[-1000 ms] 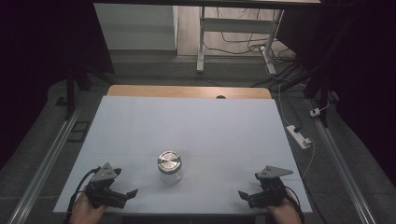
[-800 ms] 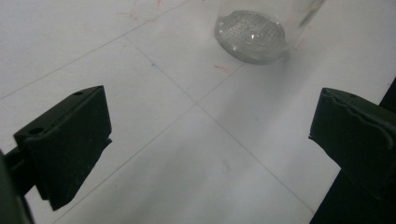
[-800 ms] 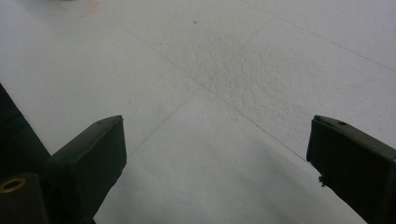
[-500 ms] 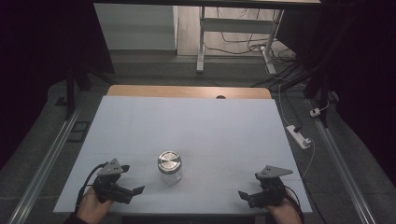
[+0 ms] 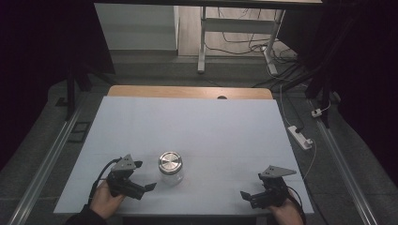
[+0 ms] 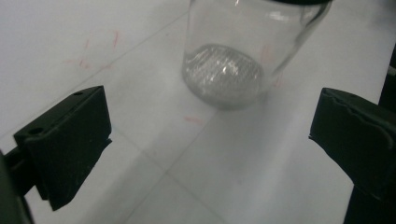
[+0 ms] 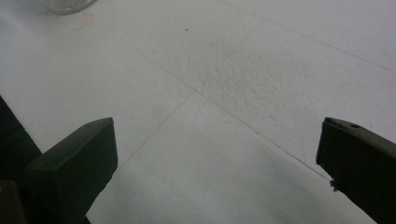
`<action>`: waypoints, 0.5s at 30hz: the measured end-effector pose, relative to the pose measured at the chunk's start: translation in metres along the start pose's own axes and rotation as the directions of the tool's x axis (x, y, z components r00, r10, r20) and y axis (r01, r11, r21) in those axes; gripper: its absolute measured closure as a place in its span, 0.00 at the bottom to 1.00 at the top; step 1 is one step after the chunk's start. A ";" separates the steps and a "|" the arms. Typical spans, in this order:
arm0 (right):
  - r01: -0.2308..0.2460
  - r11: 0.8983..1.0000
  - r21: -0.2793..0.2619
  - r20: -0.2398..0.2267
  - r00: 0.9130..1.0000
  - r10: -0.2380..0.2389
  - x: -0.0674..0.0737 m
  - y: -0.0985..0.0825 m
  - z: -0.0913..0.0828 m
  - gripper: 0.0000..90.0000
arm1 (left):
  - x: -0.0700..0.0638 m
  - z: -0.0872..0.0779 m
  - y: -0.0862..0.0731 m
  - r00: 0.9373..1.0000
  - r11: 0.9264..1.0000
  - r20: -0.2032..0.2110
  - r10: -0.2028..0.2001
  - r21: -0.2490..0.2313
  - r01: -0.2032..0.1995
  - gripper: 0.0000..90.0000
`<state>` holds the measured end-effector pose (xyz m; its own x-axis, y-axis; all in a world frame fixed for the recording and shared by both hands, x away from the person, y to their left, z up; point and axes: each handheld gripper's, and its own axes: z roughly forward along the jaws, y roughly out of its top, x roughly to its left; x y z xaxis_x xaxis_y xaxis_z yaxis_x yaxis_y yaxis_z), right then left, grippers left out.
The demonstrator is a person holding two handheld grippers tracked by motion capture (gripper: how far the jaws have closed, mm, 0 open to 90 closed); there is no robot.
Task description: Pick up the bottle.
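jar on table (near edge), between left tool, right tool

Left tongs view: jar cut off at 12 o'clock, lid just a dark sliver at the top edge; contents can't be told thru the glass. Right tongs view: jar only a sliver of base at 11 o'clock. High view: both hands cut off at 6 o'clock; marks on the surface too small to read.
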<state>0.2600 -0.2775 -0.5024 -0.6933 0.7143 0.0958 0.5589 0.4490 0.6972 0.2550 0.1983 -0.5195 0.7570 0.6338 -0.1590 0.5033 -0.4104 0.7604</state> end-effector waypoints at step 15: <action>0.002 1.000 0.003 -0.002 1.000 -0.002 0.000 0.000 0.000 0.00 | -0.005 0.032 0.030 0.997 0.997 0.045 0.066 0.034 -0.068 0.00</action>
<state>0.2603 -0.2775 -0.5027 -0.6953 0.7124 0.0953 0.5587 0.4522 0.6952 0.2802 0.1621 -0.5159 0.8064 0.5755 -0.1364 0.4649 -0.4742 0.7477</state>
